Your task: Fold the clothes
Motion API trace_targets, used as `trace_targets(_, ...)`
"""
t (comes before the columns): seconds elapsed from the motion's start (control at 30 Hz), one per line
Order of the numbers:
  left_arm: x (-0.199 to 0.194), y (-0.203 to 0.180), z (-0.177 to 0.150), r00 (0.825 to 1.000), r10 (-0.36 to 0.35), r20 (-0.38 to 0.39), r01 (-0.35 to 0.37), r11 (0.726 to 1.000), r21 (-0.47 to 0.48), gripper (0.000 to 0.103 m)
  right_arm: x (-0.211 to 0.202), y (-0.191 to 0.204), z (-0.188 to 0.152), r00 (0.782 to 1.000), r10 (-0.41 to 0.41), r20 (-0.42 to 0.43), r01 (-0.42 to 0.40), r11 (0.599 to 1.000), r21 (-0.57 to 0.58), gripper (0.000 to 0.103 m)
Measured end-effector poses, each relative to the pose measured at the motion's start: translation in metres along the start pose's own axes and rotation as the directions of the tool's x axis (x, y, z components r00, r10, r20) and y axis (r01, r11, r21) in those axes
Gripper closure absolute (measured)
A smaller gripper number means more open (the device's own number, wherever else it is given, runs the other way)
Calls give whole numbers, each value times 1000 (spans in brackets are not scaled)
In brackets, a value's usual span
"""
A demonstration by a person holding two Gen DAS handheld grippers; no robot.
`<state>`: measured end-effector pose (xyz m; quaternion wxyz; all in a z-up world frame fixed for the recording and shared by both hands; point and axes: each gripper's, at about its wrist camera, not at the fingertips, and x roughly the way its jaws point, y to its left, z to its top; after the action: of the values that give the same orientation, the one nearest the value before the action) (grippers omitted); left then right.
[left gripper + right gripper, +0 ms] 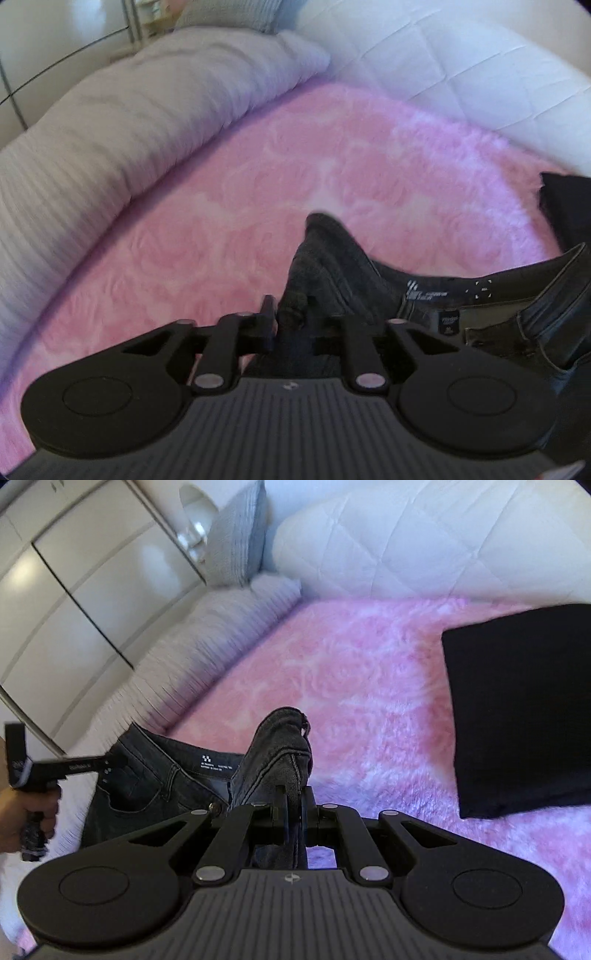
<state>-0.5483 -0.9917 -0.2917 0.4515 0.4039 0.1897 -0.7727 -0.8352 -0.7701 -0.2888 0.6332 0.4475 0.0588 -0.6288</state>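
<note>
A pair of dark grey denim jeans (155, 775) is spread on the fluffy pink blanket (351, 686) of the bed, its waistband just left of the right tool (293, 812). That tool is closed on a bunched fold of the denim, which rises ahead of its tips. The left tool (291, 325) is seen with its jaws slightly parted around another fold, the pads apparently not pressing. The jeans' long axis cannot be told. One pair of jeans and one folded black garment (524, 709), well right of the right tool, are counted; two tools.
</note>
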Motion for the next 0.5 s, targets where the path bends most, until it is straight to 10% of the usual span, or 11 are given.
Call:
trace_targets(0.2, -45, 29, -58, 999, 4, -46, -6, 999, -51, 62, 8, -12, -25, 986, -164, -24, 164, 986, -34, 54)
trace_targets(0.5, -207, 57, -259, 968, 40, -247, -78, 987, -144, 52, -81, 50, -110, 988, -112, -105, 108, 993, -43, 50)
